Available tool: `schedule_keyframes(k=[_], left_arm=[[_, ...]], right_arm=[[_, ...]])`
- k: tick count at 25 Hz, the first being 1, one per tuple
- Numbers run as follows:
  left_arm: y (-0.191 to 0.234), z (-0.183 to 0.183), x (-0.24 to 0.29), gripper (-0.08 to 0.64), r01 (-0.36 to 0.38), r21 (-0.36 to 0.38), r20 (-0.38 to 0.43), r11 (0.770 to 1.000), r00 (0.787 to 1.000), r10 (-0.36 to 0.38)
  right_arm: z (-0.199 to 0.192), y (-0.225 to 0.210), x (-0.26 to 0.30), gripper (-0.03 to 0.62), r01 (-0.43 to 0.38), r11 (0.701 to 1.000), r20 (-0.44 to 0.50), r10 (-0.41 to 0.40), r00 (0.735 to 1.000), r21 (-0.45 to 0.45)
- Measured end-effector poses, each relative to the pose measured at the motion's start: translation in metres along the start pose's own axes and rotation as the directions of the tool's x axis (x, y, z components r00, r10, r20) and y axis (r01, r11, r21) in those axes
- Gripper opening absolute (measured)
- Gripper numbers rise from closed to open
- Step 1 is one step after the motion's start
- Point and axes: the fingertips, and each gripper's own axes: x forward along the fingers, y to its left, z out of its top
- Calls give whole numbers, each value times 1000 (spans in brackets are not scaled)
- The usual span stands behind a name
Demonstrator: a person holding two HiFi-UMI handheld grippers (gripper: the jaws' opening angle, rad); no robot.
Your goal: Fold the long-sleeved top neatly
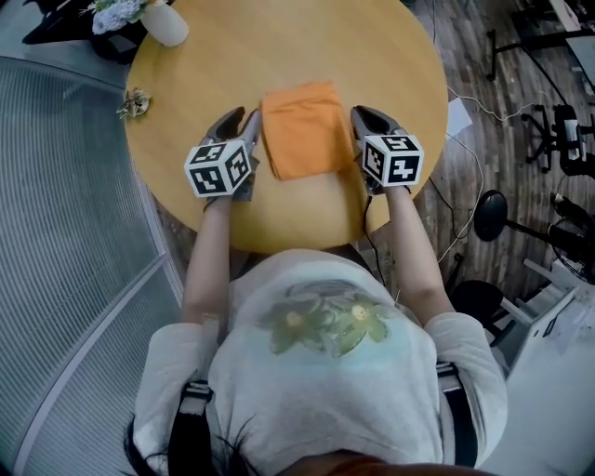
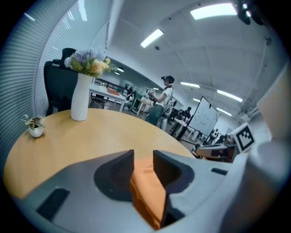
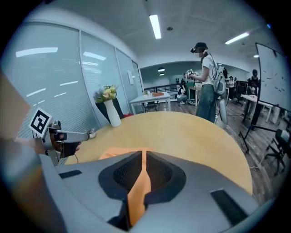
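Observation:
The orange long-sleeved top [image 1: 299, 128] lies folded into a compact rectangle in the middle of the round wooden table [image 1: 279, 37]. My left gripper [image 1: 240, 123] is at its left edge. In the left gripper view a thick bunch of orange cloth [image 2: 148, 191] fills the gap between that gripper's [image 2: 143, 157] jaws, which are shut on it. My right gripper [image 1: 363, 117] is at the top's right edge. In the right gripper view its [image 3: 142, 157] jaws are shut on a thin fold of the orange top [image 3: 136, 191].
A white vase of flowers [image 1: 165, 20] stands at the table's far left edge, with a small potted ornament [image 1: 135, 102] nearer. Cables and equipment stands [image 1: 558, 130] are on the floor at the right. A ribbed glass wall [image 1: 65, 186] runs along the left.

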Motion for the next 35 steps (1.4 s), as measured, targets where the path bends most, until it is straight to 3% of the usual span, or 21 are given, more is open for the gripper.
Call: schedule_keyframes(k=[4,8,10,13,21,28,35], left_arm=[[-23,9,-36,124,-4,2,67,1000,998,4],[-48,13,-62,77,-30,62,73,998,997,25],[-61,20,-74,20,-33,98,108,995,994,23],[-85,30,-88,6,-25,172,154,985,988,-1],[-132,25,-94,5,-71,292,79,954,996,50],[-173,38,-102,5,14,338,87,941,995,-46],[-196,46,-109,5,55,363,84,930,992,-91]], right_arm=[[4,21,-42,21,-13,1000,77,12,997,12],[14,36,-76,21,-12,1000,158,11,987,6],[20,43,-89,21,-8,1000,197,8,980,-3],[24,58,-103,21,-10,1000,229,15,973,-24],[27,92,-122,17,-34,998,238,43,970,-44],[47,112,-143,17,-60,994,282,84,956,-95],[58,117,-158,17,-61,989,291,97,952,-132]])
